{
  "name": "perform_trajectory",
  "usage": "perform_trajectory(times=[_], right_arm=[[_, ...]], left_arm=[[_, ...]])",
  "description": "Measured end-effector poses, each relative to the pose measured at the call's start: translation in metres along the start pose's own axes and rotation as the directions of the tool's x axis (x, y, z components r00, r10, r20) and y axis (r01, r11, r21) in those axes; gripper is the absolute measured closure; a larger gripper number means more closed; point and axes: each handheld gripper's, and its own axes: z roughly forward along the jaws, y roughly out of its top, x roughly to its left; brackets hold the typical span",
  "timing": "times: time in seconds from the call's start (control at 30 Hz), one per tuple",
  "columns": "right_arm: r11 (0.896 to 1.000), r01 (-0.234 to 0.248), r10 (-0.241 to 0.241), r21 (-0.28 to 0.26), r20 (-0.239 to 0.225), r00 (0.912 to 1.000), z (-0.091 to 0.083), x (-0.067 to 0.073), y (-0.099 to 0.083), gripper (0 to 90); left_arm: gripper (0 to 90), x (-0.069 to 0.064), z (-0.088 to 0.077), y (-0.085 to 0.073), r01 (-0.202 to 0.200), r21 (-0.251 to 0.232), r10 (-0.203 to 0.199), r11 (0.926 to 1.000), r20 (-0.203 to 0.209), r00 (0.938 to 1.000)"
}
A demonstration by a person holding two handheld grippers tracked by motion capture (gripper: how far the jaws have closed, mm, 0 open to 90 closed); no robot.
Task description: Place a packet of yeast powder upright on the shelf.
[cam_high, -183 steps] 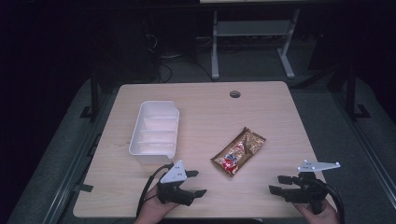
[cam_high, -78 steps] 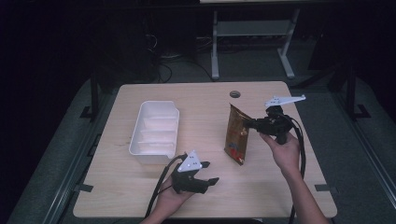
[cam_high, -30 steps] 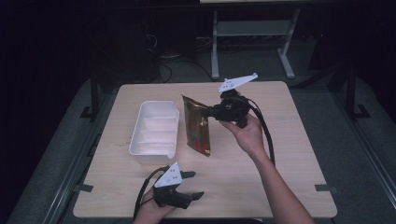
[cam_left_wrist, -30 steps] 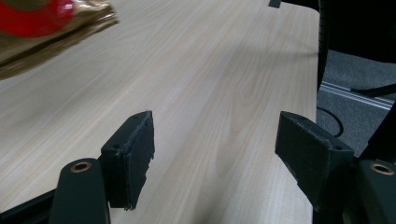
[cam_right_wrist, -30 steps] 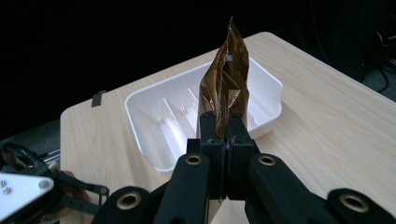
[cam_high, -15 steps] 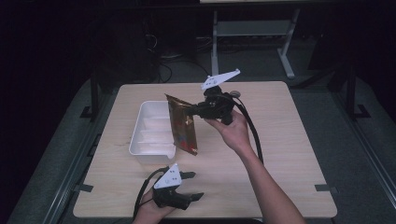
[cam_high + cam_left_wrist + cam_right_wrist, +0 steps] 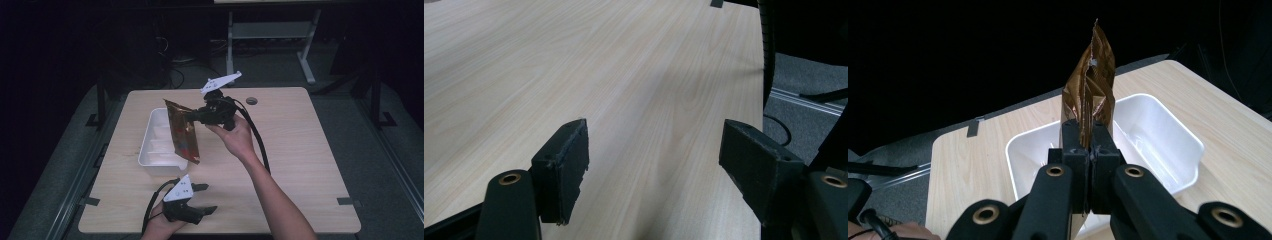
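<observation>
A brown and gold foil snack bag (image 7: 183, 131) hangs in the air over the right side of a white plastic tray (image 7: 156, 145). My right gripper (image 7: 194, 116) is shut on the bag's upper edge and holds it above the table. In the right gripper view the jaws pinch the bag (image 7: 1091, 90) edge-on, with the tray (image 7: 1168, 135) below and behind it. My left gripper (image 7: 204, 199) rests near the table's front edge, open. In the left gripper view its fingers (image 7: 564, 167) have only bare wood between them.
The light wooden table (image 7: 300, 140) has a round cable hole (image 7: 251, 101) at the back. The right gripper's cable (image 7: 257, 140) trails along the forearm. Dark floor and a white metal frame (image 7: 272, 35) lie beyond the far edge.
My right gripper has carried the bag leftward from the table's middle to above the tray. The left gripper has stayed at the front edge.
</observation>
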Motion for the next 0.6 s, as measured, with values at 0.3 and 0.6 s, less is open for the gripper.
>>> perform_trajectory(times=[0.3,0.6], right_arm=[[1.0,0.018,-0.018,0.002,-0.019,0.9997,0.016,0.004,0.013,88.4],[0.999,0.035,-0.034,0.016,-0.048,0.9983,0.04,0.01,0.02,88.3]], left_arm=[[27.0,0.0,-0.001,0.0,0.003,-0.006,-0.003,1.0,0.001,1.0],[27.0,0.001,-0.002,0.0,0.002,-0.01,-0.002,0.9999,0.001,1.0]])
